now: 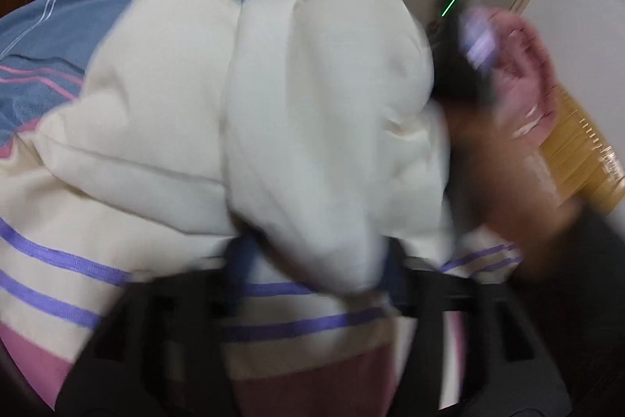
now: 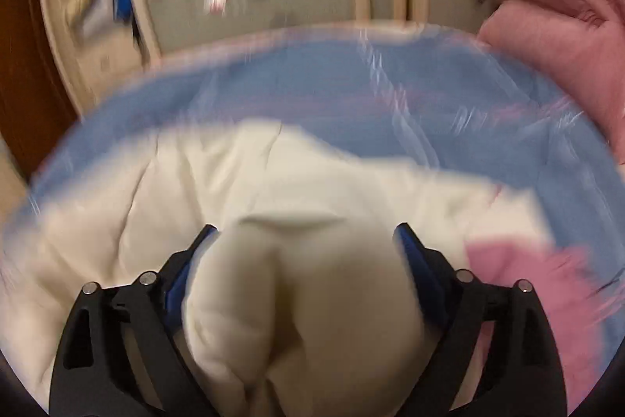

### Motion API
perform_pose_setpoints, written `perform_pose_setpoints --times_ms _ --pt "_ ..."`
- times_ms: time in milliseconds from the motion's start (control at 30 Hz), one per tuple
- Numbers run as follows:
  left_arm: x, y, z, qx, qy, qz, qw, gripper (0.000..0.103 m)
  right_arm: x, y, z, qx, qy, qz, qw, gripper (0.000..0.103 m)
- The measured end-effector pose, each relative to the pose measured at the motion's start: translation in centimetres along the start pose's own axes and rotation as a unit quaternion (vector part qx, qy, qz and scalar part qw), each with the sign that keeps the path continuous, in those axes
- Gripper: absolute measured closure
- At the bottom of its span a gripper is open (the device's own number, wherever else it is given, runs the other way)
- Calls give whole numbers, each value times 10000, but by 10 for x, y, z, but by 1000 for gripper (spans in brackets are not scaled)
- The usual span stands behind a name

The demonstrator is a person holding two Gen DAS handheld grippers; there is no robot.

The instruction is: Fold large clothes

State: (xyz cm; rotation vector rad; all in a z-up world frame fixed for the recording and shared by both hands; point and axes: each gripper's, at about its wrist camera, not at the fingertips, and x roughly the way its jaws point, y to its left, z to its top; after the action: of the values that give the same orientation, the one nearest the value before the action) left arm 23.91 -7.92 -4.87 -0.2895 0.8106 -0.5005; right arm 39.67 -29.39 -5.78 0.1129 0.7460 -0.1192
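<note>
the right hand-held gripper stands wide, a bunched cream fold loose between its fingers without being pinched. the left hand-held gripper is wide too, though blur hides whether its pads touch cloth. the cream padded garment lies heaped on the striped bedspread, a pink quilt beyond. looks like a fold was just let go; next calls for finding a fresh edge to grip.

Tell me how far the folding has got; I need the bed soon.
Done: the cream garment lies bunched on the striped bedspread, roughly doubled over. In hand: a thick fold sits between the open right tongs. Left: flattening and finishing; blur hides the edges.
</note>
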Motion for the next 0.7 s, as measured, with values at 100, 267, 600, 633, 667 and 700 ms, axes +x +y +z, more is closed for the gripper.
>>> perform_pose_setpoints --times_ms 100,267,600,633,667,700 --pt "-33 -16 24 61 -575 8 9983 8 -3 0 -3 -57 -150 -56 9999 10" --pt "-58 -64 104 201 -1474 -109 9888 2 -7 4 -9 -131 -152 -144 9997 8" --pt "78 -14 122 -114 -1037 1833 9775 17 -10 -10 -7 498 -345 552 9966 7" --pt "81 -7 116 -38 -1037 1870 9769 17 -12 -13 -7 580 -397 638 9955 7" --pt "84 -3 110 54 -1034 1905 9762 17 -13 -15 -7 636 -435 699 9946 7" --pt "84 1 106 84 -1049 1921 9757 17 -14 -16 -8 675 -465 727 9940 7"
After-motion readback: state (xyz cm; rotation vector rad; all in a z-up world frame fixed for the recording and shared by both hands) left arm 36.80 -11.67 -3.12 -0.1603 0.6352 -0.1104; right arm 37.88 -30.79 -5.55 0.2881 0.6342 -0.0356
